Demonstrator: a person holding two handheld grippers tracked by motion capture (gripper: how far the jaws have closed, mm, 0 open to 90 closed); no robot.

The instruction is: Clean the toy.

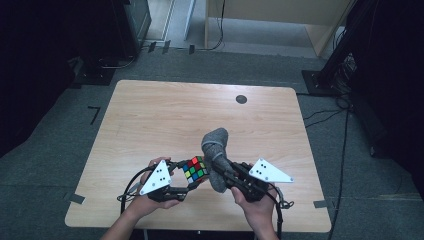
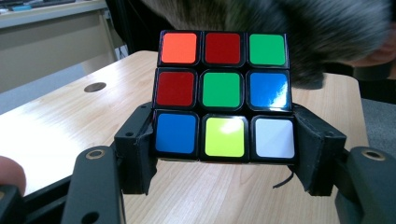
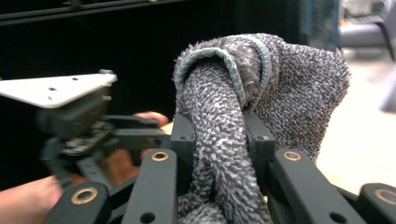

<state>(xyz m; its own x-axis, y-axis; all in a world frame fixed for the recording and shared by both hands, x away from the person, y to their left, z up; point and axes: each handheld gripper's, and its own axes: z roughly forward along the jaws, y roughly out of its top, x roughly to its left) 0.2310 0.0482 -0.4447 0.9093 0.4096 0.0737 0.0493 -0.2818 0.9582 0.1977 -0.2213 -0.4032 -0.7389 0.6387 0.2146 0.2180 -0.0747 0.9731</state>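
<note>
My left gripper (image 1: 191, 181) is shut on a colour-scrambled puzzle cube (image 1: 195, 168), held just above the wooden table (image 1: 150, 115) near its front edge. In the left gripper view the cube (image 2: 223, 95) faces me, its bottom row clamped between the black jaws. My right gripper (image 1: 220, 172) is shut on a bunched grey cloth (image 1: 216, 150), which rises beside the cube and touches its right side. In the right gripper view the cloth (image 3: 243, 116) bulges up between the jaws, with the left gripper's grey plate (image 3: 56, 89) at the left. Grey cloth (image 2: 289, 28) hangs over the cube's top right.
A small dark round hole (image 1: 241, 99) lies near the table's far edge. Dark stands and cables (image 1: 345, 115) are on the floor around the table. Bare tabletop stretches beyond the grippers.
</note>
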